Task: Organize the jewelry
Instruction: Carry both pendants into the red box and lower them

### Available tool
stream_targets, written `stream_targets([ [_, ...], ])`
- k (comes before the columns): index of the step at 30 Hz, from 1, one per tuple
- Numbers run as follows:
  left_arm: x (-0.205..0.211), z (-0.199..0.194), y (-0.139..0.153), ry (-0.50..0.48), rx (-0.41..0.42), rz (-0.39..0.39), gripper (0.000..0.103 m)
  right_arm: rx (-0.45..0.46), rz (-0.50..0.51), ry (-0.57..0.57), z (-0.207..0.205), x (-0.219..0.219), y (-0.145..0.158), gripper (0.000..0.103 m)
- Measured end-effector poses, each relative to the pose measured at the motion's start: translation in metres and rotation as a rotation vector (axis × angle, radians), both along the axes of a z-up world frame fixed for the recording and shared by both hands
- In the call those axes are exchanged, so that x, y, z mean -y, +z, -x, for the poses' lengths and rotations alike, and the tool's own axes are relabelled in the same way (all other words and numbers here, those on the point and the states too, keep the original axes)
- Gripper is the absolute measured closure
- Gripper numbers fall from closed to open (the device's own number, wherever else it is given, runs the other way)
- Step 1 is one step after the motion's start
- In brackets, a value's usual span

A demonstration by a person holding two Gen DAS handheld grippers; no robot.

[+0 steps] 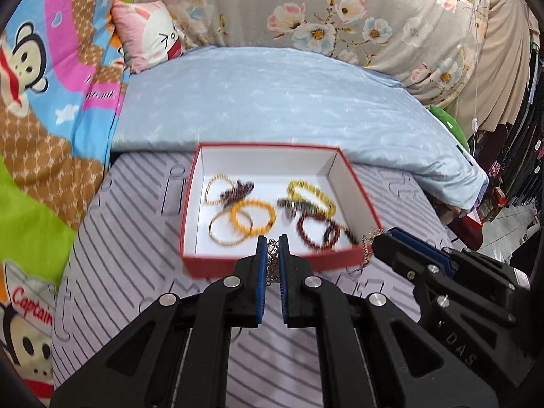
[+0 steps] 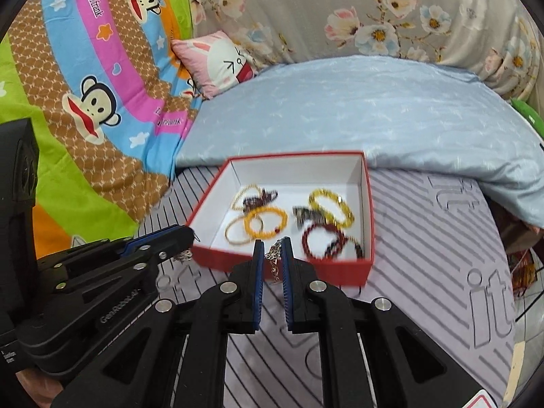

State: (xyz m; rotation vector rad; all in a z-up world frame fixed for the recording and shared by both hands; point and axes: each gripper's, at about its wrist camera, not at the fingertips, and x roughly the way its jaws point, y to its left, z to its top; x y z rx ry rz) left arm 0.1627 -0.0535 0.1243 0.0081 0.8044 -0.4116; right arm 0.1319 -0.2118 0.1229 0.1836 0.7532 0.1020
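A red box (image 1: 238, 267) with a white inside stands on the striped mat; it also shows in the right wrist view (image 2: 369, 204). Several beaded bracelets lie in it: orange (image 1: 253, 219), yellow (image 1: 311, 193), dark red (image 1: 318, 231). My left gripper (image 1: 272, 248) is shut on a silver chain (image 1: 271, 258) just before the box's near wall. My right gripper (image 2: 273, 250) is shut on a gold chain (image 2: 274, 265) at the box's near wall. The right gripper shows at the right of the left wrist view (image 1: 384, 238), the left gripper at the left of the right wrist view (image 2: 187, 234).
A light blue quilt (image 1: 272, 102) lies behind the box. A cartoon monkey blanket (image 1: 40, 119) is at the left, with a pink pillow (image 1: 149, 37). Floral fabric (image 1: 340, 6) hangs at the back. The bed's edge and clutter are at the right (image 1: 493, 187).
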Motion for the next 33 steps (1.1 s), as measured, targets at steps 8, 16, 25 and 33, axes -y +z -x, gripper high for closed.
stream_targets([
  [8,0.025,-0.052,0.013,0.002,0.030,-0.021,0.097,0.038,0.024,-0.015,-0.048,0.009,0.016,0.093],
  [16,0.037,-0.089,-0.006,0.012,-0.001,-0.036,0.097,0.000,0.019,-0.035,-0.083,0.021,0.001,0.093],
  [25,0.043,-0.111,-0.029,0.015,-0.036,-0.051,0.097,-0.037,0.013,-0.047,-0.102,0.024,-0.021,0.093],
  [33,0.046,-0.121,-0.042,0.017,-0.058,-0.061,0.097,-0.055,0.021,-0.052,-0.112,0.024,-0.033,0.093],
])
